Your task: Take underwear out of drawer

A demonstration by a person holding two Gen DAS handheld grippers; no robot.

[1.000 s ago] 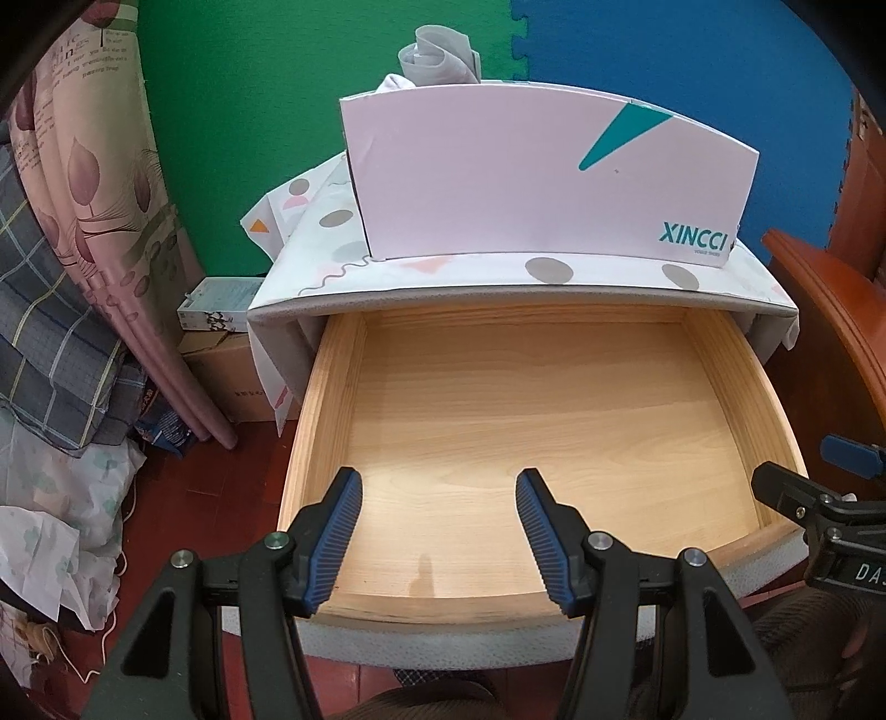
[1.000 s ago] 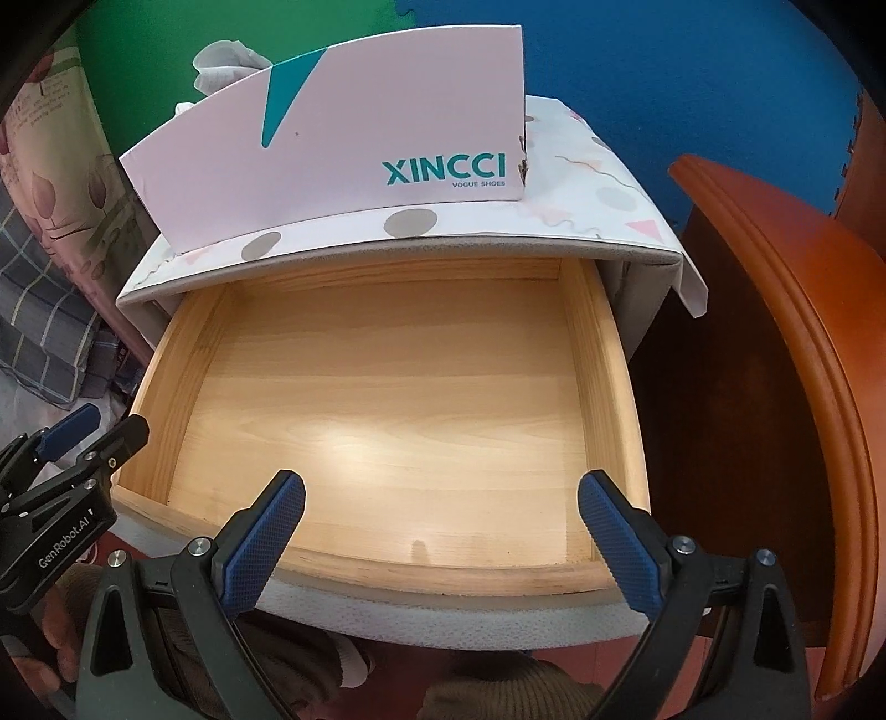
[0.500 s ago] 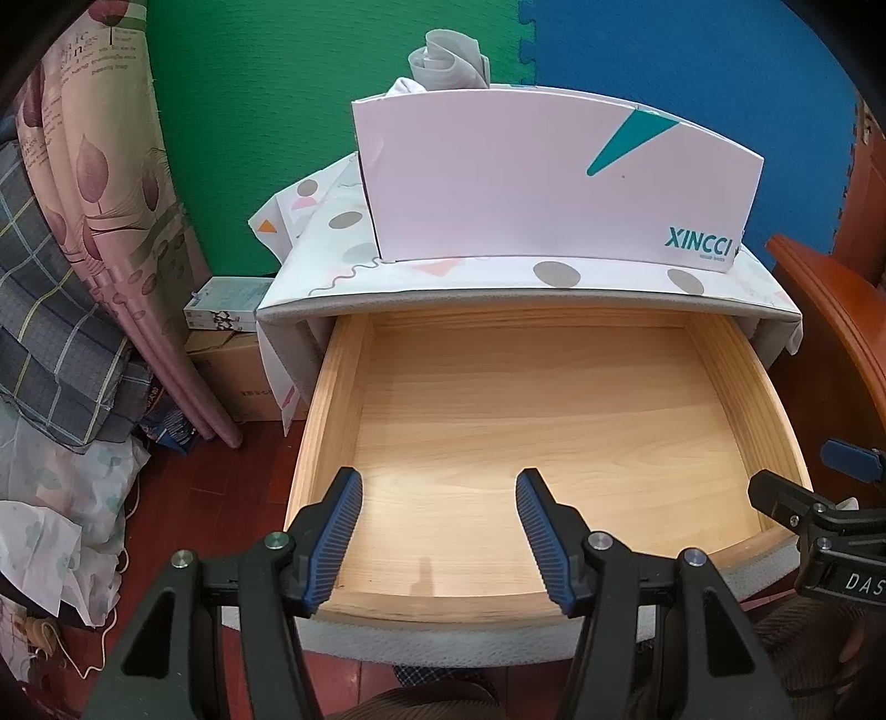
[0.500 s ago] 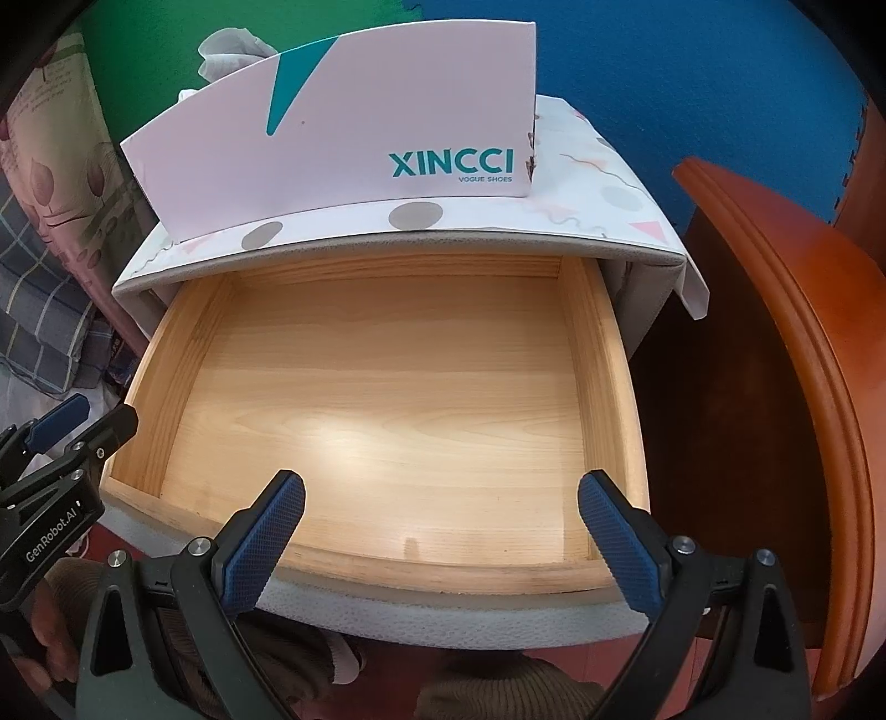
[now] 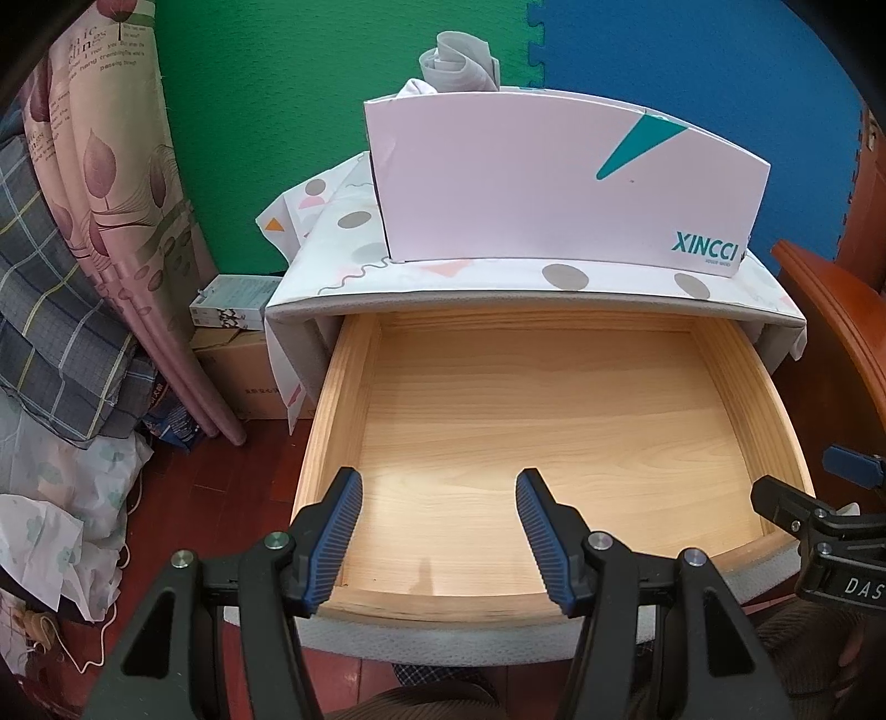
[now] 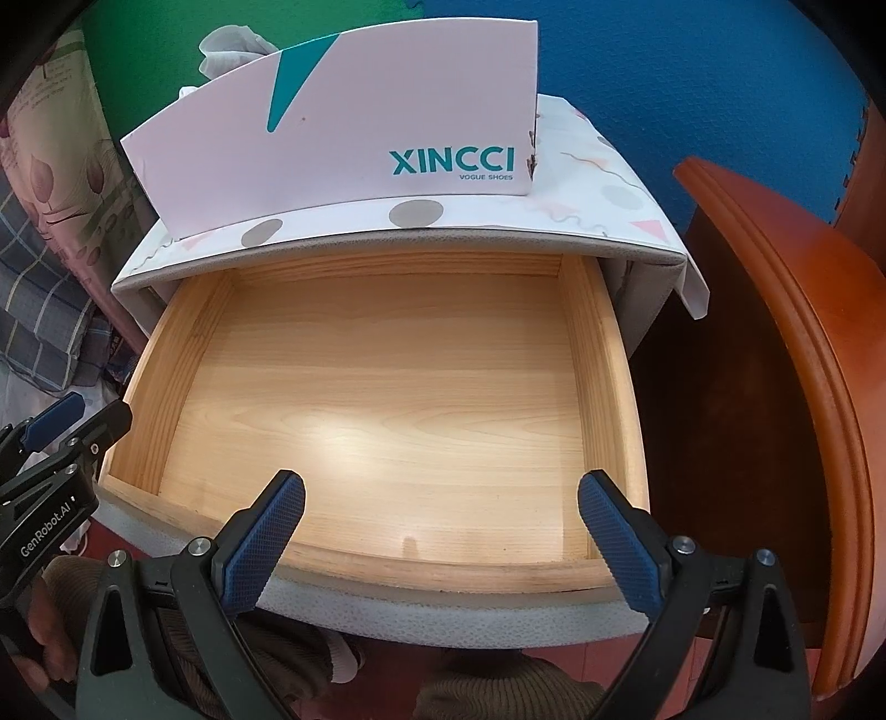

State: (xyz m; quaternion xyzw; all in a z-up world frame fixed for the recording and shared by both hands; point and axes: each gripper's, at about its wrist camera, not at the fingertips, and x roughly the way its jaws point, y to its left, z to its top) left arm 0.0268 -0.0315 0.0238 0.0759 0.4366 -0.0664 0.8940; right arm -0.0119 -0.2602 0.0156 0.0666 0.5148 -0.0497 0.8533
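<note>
The wooden drawer (image 5: 332,421) is pulled out and its light floor (image 6: 387,399) is bare, with no cloth on it. Grey underwear (image 5: 457,63) and a white piece (image 5: 415,88) stick up out of the pink XINCCI shoe box (image 5: 554,183) on the cabinet top. From the right wrist view the cloth (image 6: 230,50) shows behind the box (image 6: 360,138). My left gripper (image 5: 438,482) hovers open over the drawer's front edge, nothing between its fingers. My right gripper (image 6: 443,487) stands wider open over the same edge, also empty.
A patterned cover (image 5: 559,277) drapes the cabinet top. A pink curtain (image 5: 105,183), plaid bedding (image 5: 50,310) and cardboard boxes (image 5: 238,365) crowd the left floor. A red-brown wooden board (image 6: 786,343) stands close on the right. A person's knees (image 6: 277,653) sit below the drawer front.
</note>
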